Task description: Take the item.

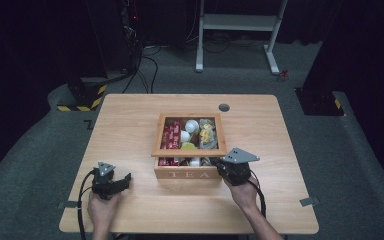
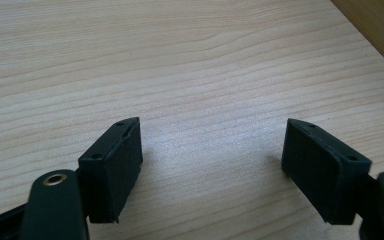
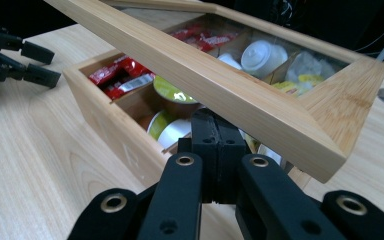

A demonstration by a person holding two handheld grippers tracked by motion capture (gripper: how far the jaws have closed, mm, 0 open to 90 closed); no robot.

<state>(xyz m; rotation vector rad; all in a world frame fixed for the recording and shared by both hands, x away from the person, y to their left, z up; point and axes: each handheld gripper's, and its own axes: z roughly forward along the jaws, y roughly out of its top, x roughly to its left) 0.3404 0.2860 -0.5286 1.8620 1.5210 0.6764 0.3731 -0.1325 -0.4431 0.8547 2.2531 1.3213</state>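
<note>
A wooden box marked TEA (image 1: 187,174) sits in the middle of the table, its glass-paned lid (image 1: 190,150) tilted up at the front. My right gripper (image 1: 219,164) is at the box's front right corner. In the right gripper view it (image 3: 218,122) is shut, with its tips under the lid's front rail (image 3: 220,75) and nothing between them. Inside lie red sachets (image 3: 117,80), white and green capsules (image 3: 172,127) and yellow packets (image 3: 292,85). My left gripper (image 1: 127,180) rests open on bare wood (image 2: 212,165) to the left of the box.
A round cable hole (image 1: 224,107) lies behind the box. Small metal clips (image 1: 309,201) stick out at the table's near corners. Beyond the table are a white desk frame (image 1: 235,22) and a yellow-black striped base (image 1: 82,97) on the floor.
</note>
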